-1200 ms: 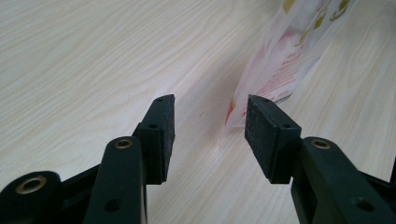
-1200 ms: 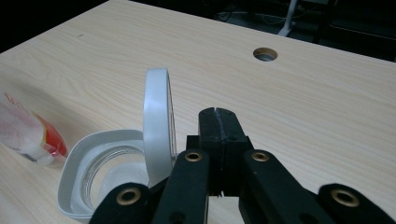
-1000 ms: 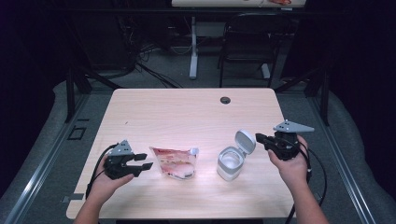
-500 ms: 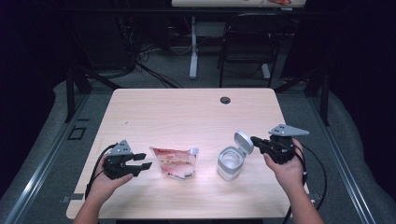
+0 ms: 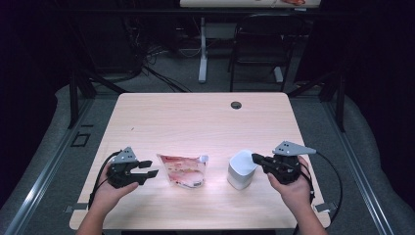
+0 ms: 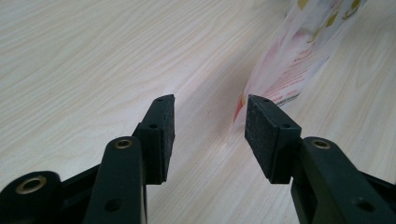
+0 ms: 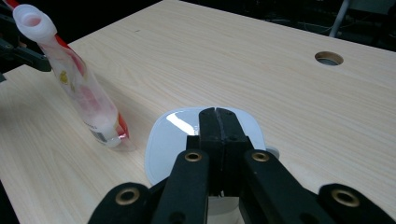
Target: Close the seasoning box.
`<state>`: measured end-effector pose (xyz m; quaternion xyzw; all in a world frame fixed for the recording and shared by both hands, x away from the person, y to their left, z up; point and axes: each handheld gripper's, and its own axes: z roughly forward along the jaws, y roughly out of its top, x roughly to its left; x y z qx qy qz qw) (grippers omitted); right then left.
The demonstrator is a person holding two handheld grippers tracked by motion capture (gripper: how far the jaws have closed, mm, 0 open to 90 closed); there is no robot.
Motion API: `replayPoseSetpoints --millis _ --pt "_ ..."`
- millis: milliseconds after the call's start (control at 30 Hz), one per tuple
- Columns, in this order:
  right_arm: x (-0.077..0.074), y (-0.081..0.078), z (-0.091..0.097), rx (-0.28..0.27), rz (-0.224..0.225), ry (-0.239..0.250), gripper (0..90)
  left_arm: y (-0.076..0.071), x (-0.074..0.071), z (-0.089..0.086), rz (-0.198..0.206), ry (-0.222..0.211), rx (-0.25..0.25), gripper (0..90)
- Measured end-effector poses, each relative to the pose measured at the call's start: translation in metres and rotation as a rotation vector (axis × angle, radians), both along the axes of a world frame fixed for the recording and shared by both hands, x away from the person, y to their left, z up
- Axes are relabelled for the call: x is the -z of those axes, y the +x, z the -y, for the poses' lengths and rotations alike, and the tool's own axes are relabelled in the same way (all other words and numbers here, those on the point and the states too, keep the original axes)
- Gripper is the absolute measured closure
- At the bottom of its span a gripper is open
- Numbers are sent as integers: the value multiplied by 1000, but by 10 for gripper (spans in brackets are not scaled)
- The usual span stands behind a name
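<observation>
So here's the setup, looking down from the high view: a light wood desk (image 5: 195, 117) with two things on it near the front edge. A white flip-top container (image 5: 241, 169) sits at about 5 o'clock from the middle of the desk, lid down flat on top. A floppy clear pouch (image 5: 183, 170) with red print and a white spout lies at roughly 7 o'clock, well apart from the container.

The right hand-held gripper (image 5: 255, 157) comes in from 3 o'clock of the container with its jaws pressed together, nothing between them, and the tips sit right over the lid. In the right gripper view the closed tips (image 7: 218, 114) are on top of the glossy white lid (image 7: 168, 135); can't swear whether they press on it or just hover.

The left hand-held gripper (image 5: 149, 169) rests at 9 o'clock of the pouch, jaws spread about halfway and empty. In the left gripper view the pouch's bottom corner (image 6: 280, 79) lies just beyond the pads (image 6: 266, 130), not touching.

There's also a round cable hole (image 5: 236, 105) in the desk up at 12 o'clock.
</observation>
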<state>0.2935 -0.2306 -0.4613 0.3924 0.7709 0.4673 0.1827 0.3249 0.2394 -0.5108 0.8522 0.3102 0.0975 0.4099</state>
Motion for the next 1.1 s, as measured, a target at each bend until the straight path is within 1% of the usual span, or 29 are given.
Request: replayPoseSetpoints --millis 133,167,233,300,333,367,400,433,500,567,600,633,700,767,833,900,1000,1033,1067,1100 --pt "2 -7 3 2 0 15 900 0 1 -2 -1 -5 -8 530" --pt "3 -9 4 5 7 14 900 0 1 -3 1 -5 -9 530" --pt "5 -13 6 14 9 2 900 1 1 -3 0 -6 -12 530" --pt "9 -18 12 37 17 12 900 1 1 -4 0 -4 -19 529" --pt "9 -18 12 37 17 12 900 1 1 -4 0 -3 -26 529" --pt "10 -21 15 53 19 22 900 1 1 -4 0 -3 -32 529" --pt "12 -23 19 66 19 43 900 1 2 -5 0 -7 -35 529" --pt "14 -25 22 81 17 55 900 1 2 -5 2 -7 -36 530" --pt "19 -27 29 103 12 58 900 2 2 -5 5 -4 -37 530" --pt "25 -28 35 128 6 43 900 2 3 -6 4 -6 -43 529" --pt "28 -28 38 134 1 42 900 3 3 -6 5 -6 -46 529" --pt "31 -28 40 140 -2 51 900 3 4 -6 1 -7 -50 530" --pt "36 -29 45 157 -7 52 900 4 5 -6 0 1 -50 529" --pt "43 -28 48 166 -24 57 900 4 6 -6 3 5 -52 529" --pt "49 -28 50 171 -39 34 900 4 7 -6 1 12 -53 528" --pt "54 -27 50 175 -49 25 897 5 8 -7 3 26 -57 527" --pt "61 -26 48 181 -62 -9 888 6 9 -9 3 23 -63 526" --pt "64 -25 45 174 -67 -31 877 6 9 -9 2 20 -65 525" --pt "66 -24 43 171 -68 -43 868 6 9 -10 -1 20 -66 525" --pt "66 -24 43 171 -68 -43 868 6 9 -10 -2 17 -68 525"
